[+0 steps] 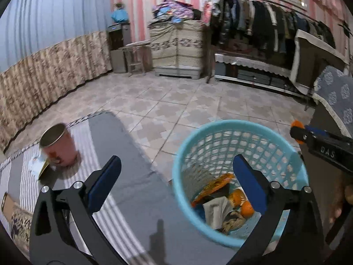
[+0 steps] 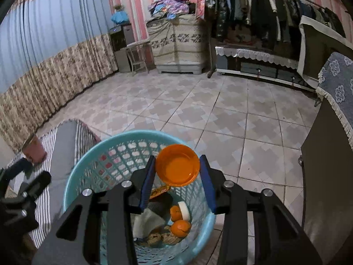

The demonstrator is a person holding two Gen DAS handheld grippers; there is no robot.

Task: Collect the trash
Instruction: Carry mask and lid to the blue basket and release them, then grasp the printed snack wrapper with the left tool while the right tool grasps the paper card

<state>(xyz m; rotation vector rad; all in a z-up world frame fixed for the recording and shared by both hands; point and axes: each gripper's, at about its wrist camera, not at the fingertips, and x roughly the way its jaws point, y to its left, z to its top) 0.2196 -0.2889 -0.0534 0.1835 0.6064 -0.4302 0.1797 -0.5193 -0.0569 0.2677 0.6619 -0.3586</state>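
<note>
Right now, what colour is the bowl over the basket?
Orange bowl; clearest in the right wrist view.

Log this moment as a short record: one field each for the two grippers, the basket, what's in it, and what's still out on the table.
left gripper: open, nothing between the pads, over the table edge and the basket
right gripper: shut on an orange bowl, held above the basket
basket: light blue, lattice walls, upright on the tiled floor beside the table
basket contents: oranges, a crumpled paper, an orange wrapper, other scraps
table: striped cloth; a pink can with an open top stands on it
</note>
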